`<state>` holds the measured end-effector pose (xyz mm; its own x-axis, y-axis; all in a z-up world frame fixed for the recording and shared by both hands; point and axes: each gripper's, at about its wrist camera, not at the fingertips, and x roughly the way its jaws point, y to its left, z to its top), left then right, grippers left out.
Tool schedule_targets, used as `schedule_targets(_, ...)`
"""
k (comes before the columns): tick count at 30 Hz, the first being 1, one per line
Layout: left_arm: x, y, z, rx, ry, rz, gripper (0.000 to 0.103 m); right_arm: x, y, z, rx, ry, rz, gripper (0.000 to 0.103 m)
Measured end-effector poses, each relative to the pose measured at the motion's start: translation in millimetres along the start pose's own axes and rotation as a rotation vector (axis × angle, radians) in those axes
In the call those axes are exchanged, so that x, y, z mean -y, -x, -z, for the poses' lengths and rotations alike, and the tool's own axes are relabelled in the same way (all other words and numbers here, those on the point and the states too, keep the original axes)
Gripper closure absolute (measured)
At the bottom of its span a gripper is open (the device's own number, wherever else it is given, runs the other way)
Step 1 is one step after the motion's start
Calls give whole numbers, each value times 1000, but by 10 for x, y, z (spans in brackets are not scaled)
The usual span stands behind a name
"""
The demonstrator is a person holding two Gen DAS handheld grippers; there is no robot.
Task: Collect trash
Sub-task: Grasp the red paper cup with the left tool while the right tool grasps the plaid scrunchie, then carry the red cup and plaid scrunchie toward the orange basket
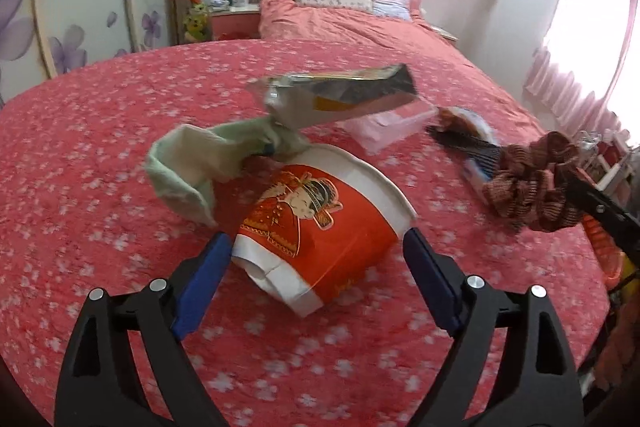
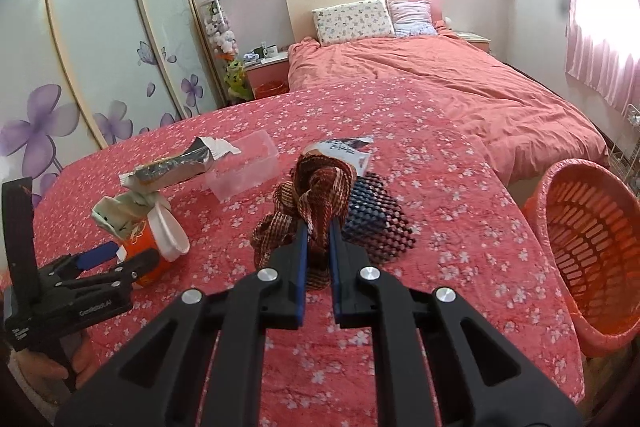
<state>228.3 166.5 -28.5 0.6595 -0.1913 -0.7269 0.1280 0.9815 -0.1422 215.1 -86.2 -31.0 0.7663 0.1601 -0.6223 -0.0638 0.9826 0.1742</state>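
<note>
Here a table under a pink-red cloth printed with white blossoms (image 2: 460,239) carries the clutter, with an orange perforated plastic basket (image 2: 592,251) standing off its right edge. On the cloth lies a red and white paper cup (image 1: 316,223) on its side, a pale green crumpled cloth or wrapper (image 1: 192,163) stuffed at its mouth. The left tongs (image 1: 316,255) stand wide apart with the cup's base end between their blue pads; whether the pads touch it I cannot tell. Behind the cup lie a silver foil snack wrapper (image 1: 340,95) and a clear plastic box (image 2: 244,167). The right tongs (image 2: 318,227) are drawn together, clamped on a brown striped fabric scrunchie (image 2: 316,183), which sits just above a dark blue knobbly pad (image 2: 372,223) beside a torn white packet (image 2: 348,151).
</note>
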Motion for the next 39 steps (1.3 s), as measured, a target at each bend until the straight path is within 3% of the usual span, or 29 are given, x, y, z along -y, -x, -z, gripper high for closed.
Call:
schedule_targets(2,64,1,6,-6,-15,19,17,31,8,8,-3,-11,1,93)
schedule_targets(6,188,-69,10,-21,-64,-13,11,65,31,17,-1,-23,5,93)
schedule_targets(12,130,-212,-19,-50,-26,-37,11,108,65,16,6,-32,12,93)
schedule_targets(14,130,-223,-10,-51,-28,-27,23,128,69,15,5,-34,15,93)
schedule_targets(16,155,-225,9,-52,-39,-19,27,157,74,19,5,-39,16,93)
schedule_targets(22,268,-90,61,-4,-84,-10,27,224,133,50,10,-54,21,93)
schedule_targets(39,976,268,48,71,-142,121,27,726,682,145,95,-122,97,93)
